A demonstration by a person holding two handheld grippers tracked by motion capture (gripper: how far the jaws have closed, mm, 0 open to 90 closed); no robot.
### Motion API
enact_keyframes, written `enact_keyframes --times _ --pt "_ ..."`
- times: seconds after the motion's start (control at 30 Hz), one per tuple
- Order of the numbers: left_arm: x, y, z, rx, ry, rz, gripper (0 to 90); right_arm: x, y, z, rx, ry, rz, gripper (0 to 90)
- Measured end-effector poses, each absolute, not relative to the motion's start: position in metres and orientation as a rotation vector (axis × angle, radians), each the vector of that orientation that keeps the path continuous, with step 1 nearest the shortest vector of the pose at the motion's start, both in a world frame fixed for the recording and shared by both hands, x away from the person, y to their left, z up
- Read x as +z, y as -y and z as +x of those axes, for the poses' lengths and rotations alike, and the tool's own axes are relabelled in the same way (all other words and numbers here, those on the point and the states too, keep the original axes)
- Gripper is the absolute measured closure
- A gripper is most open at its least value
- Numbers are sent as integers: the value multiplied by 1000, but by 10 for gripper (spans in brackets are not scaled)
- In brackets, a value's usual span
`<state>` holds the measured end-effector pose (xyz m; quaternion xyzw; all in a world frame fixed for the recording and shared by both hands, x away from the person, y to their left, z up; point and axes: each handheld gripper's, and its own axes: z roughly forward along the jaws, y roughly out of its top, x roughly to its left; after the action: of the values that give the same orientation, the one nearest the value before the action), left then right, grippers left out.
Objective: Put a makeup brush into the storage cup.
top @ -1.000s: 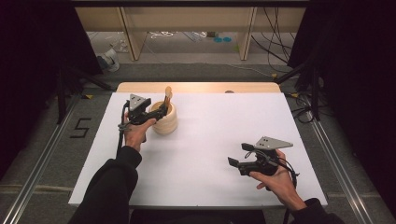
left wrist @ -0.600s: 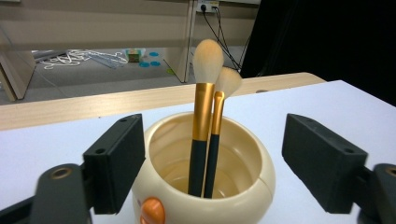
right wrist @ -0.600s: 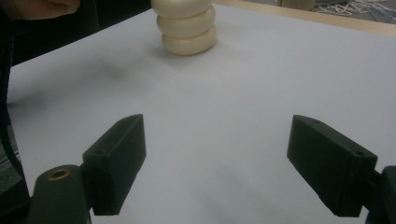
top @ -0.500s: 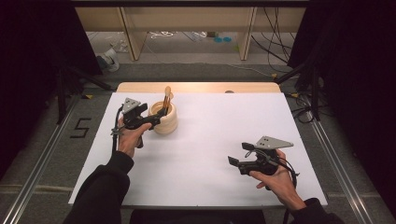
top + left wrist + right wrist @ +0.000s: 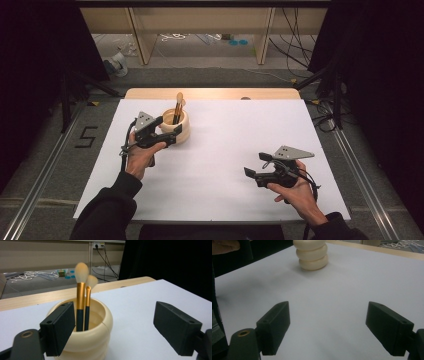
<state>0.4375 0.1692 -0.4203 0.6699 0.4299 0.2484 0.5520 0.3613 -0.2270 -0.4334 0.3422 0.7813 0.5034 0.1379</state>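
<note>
Two makeup brushes with gold ferrules, dark handles and pale bristles (image 5: 80,290) stand side by side, bristles up, in the cream, ribbed, round holder (image 5: 176,129) that sits on the far left part of my white tabletop (image 5: 250,135). From above, the brushes (image 5: 178,107) lean a little against the holder's far rim.

My left gripper (image 5: 170,136) is held level just in front of the holder, its tips reaching the near wall of the pot. Its jaws have just been opening and now stand wide apart, with nothing pinched between them. In the left gripper view the holder (image 5: 100,327) sits low and left between the two black pads (image 5: 60,330); the left pad overlaps the pot's rim in the picture, and I cannot tell whether it actually touches. The right pad is well clear of the pot, over bare white surface. The grey three-cornered plate on this gripper (image 5: 144,120) tilts up toward the left.

My right gripper (image 5: 257,167) hangs low over the near right part of the tabletop, well apart from the holder, and points toward the left. Its jaws are also spread wide and carry nothing. In the right gripper view the holder (image 5: 312,255) shows far off, beyond the open pads (image 5: 275,326), with white tabletop between.
</note>
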Motion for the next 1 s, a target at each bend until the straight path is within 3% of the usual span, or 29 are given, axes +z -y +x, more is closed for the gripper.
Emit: enact_keyframes --times 0.5,1.0 --pt "-422 -163 411 581 -967 1607 178 -433 227 361 1454 -2256 996 203" --pt "-430 -149 384 496 -928 1651 166 -432 227 361 1452 -2268 1010 168"
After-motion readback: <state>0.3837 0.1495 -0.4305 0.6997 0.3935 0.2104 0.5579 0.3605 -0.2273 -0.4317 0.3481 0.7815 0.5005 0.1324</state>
